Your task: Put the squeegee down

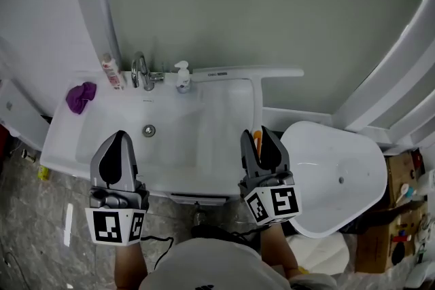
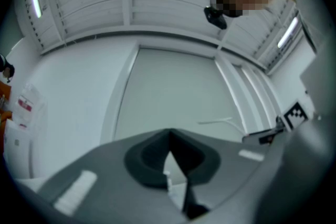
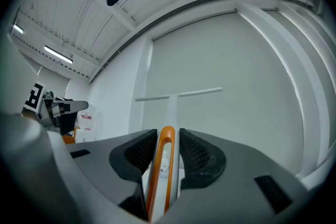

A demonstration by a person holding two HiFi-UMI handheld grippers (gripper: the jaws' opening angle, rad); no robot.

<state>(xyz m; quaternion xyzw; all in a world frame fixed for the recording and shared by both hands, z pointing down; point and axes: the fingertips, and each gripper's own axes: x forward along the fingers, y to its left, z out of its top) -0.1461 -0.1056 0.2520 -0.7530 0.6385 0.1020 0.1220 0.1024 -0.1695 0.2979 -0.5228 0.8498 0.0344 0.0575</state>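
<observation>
The squeegee is white with an orange grip. Its long blade lies across the back rim of the sink, below the mirror, and its handle runs back toward me. My right gripper is shut on the orange grip. In the right gripper view the squeegee handle sits pressed between both pads, with the blade standing ahead against the mirror. My left gripper hovers over the sink's front left, jaws together and holding nothing; its tips meet in the left gripper view.
A chrome faucet, a pump bottle and a tube stand along the sink's back edge. A purple cloth lies at the left corner. A white bowl sits right of the sink, with cardboard boxes beyond.
</observation>
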